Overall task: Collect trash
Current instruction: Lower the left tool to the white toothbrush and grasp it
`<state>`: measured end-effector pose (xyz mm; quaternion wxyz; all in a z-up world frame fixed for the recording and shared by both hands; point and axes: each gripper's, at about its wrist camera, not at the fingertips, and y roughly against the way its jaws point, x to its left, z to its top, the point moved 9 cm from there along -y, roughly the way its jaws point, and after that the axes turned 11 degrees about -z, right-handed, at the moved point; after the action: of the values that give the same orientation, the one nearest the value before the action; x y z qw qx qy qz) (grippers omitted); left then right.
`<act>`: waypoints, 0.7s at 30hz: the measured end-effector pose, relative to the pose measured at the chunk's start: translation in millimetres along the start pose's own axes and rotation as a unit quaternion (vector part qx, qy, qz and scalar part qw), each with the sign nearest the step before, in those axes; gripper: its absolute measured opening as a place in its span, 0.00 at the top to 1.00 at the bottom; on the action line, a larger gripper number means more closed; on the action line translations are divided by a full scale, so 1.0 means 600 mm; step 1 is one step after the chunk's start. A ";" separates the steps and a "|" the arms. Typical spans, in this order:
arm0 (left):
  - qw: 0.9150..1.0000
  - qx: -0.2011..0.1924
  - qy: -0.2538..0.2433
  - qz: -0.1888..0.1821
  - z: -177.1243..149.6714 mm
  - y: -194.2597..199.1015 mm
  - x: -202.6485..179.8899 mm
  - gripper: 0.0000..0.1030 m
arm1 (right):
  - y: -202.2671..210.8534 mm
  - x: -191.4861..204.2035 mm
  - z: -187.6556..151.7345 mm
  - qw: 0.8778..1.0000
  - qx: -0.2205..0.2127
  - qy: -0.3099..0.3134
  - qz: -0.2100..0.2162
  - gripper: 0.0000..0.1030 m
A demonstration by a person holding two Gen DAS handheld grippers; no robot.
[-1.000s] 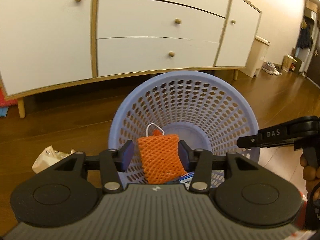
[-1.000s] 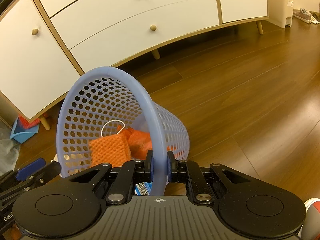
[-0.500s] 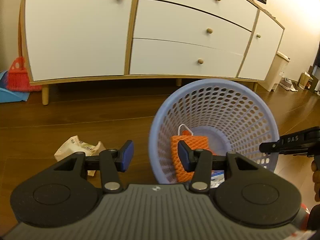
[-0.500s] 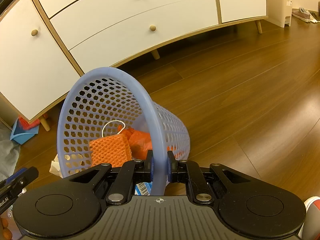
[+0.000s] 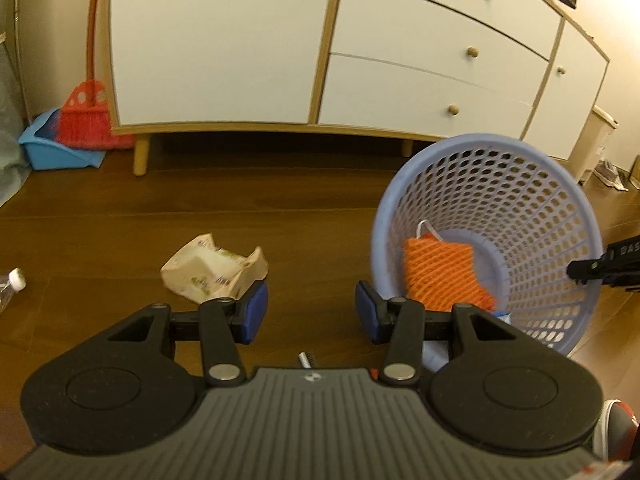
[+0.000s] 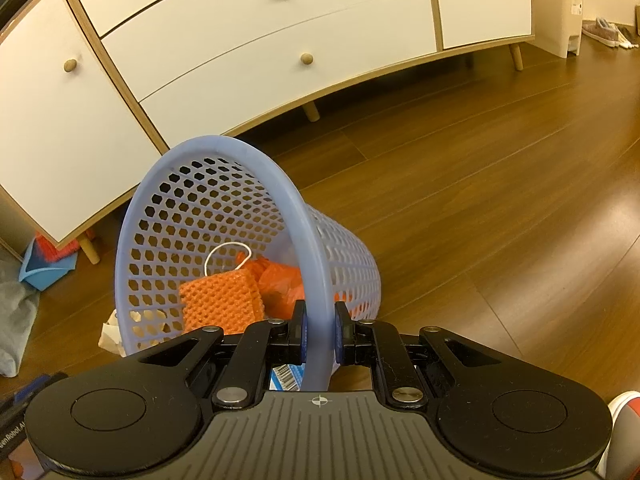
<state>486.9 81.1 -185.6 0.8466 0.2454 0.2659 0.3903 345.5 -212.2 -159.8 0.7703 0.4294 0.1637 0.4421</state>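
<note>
Right gripper (image 6: 319,334) pinches rim of tilted blue basket (image 6: 224,216); left gripper (image 5: 308,312) wide open, empty, over floor.

Basket tipped on its side, mouth toward cameras, on wood floor (image 6: 480,184) in front of white sideboard (image 5: 420,52). Right jaws closed on the near rim, pads touching both sides of it. Inside basket: orange mesh bag (image 5: 440,276) with white loop, more orange plastic behind it in right view; a barcode label shows just under the rim. Left jaws spread apart, nothing between them. Crumpled paper wrapper (image 5: 212,274) lies on floor just beyond left finger, left of basket, apart from it. Clear bottle with white cap (image 5: 10,284) at far left edge. Red broom (image 5: 86,116) and blue dustpan (image 5: 52,148) beside sideboard.
</note>
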 end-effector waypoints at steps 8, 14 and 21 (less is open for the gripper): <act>0.999 0.039 0.013 0.014 -0.057 -0.022 0.024 0.58 | -0.001 0.000 0.000 1.000 -0.003 0.002 -0.001 0.91; 0.996 0.082 0.033 0.005 -0.117 -0.058 0.018 0.59 | -0.004 0.000 0.000 1.000 -0.003 0.001 -0.002 0.91; 0.992 0.111 0.051 0.004 -0.165 -0.084 0.012 0.59 | -0.004 0.000 -0.001 1.000 -0.002 0.000 0.000 0.91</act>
<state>454.2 78.3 -291.9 0.7979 0.3191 0.3493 0.3736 346.3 -212.4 -162.4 0.7715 0.4275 0.1627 0.4422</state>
